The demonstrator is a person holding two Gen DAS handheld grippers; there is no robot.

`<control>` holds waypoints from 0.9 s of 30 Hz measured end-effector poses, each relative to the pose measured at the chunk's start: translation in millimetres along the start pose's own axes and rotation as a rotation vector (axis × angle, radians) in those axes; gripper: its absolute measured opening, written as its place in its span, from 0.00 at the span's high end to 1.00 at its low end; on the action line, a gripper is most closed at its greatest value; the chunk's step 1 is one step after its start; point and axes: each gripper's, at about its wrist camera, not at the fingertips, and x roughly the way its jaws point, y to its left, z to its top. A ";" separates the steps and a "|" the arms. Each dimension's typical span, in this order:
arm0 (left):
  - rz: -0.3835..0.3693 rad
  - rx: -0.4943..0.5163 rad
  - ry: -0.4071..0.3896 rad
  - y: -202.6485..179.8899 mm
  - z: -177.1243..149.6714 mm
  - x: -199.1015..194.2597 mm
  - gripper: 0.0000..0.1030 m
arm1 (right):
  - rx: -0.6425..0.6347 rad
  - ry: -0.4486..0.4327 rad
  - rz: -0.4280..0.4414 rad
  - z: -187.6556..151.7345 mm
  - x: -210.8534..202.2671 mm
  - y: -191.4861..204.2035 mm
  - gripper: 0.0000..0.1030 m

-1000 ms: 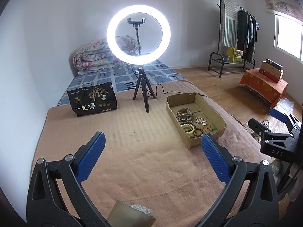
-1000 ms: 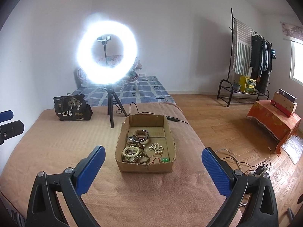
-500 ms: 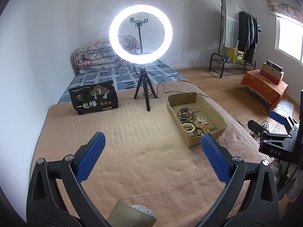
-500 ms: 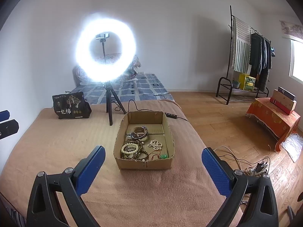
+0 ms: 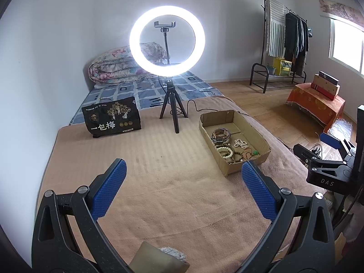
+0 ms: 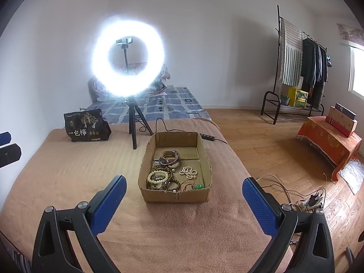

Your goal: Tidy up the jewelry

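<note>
Jewelry (image 6: 169,170) lies heaped in near half of cardboard box (image 6: 175,195) on the tan blanket (image 6: 68,182); far half bare, which fits sorting either due or done. Right gripper (image 6: 184,200) hovers facing box, jaws spread wide, nothing held. Left gripper (image 5: 183,186) likewise wide, empty, box to its right. Vs 1.0 s ago: right view sits closer to box; left view shifted slightly; contents unchanged.

A lit ring light (image 5: 167,41) on a tripod (image 5: 173,109) is set on the tan blanket (image 5: 159,182), with a black bag (image 5: 111,118) to its left. A rolled quilt (image 5: 113,68) is seen behind. A clothes rack (image 6: 300,68) is stood by the wall; what may be boxes (image 6: 342,119) are laid on an orange-draped stand (image 6: 327,141).
</note>
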 end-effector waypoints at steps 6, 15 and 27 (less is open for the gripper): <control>-0.002 0.000 0.000 -1.0 -0.5 -0.3 0.00 | 0.006 0.007 0.005 -1.7 2.3 0.4 0.00; -0.004 0.001 0.002 -3.2 -1.8 -0.6 0.00 | 0.011 0.016 0.009 -3.0 5.8 -0.9 0.00; -0.005 0.002 0.002 -5.0 -2.6 -0.7 0.00 | 0.016 0.022 0.012 -4.7 8.1 -2.3 0.00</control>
